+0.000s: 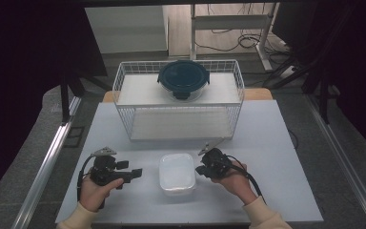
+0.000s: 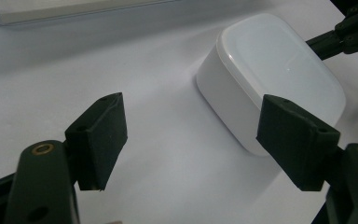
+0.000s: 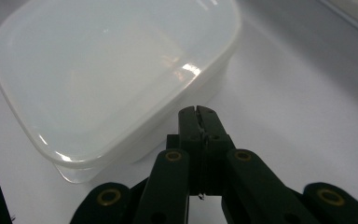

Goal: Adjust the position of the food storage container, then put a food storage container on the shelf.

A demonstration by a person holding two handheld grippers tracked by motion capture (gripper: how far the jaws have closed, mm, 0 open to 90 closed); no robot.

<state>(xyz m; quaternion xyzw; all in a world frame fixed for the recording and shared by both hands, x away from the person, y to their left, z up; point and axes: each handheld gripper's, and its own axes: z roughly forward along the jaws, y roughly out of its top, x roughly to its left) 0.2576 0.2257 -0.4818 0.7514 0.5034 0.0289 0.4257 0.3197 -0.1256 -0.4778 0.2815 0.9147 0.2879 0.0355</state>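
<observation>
A white lidded plastic container [image 1: 176,173] [image 2: 272,79] [image 3: 107,74] sits on the table's near middle, between my two grippers. My left gripper [image 1: 136,173] [image 2: 193,140] rests to its left, jaws wide open and pointing at it, nothing between the pads. On the container's right side, my right gripper [image 1: 201,170] [image 3: 199,114] has its jaws pressed together on nothing, the tips close to the container's wall. A round container with a dark blue lid [image 1: 183,78] stands on the top shelf of a white wire rack [image 1: 178,102] at the back.
The grey-white table [image 1: 267,157] has bare room left and right of the rack. The rack's lower shelf [image 1: 181,125] holds nothing. A metal rail [image 1: 47,162] runs along the left of the table; cables and a desk frame [image 1: 228,28] lie beyond.
</observation>
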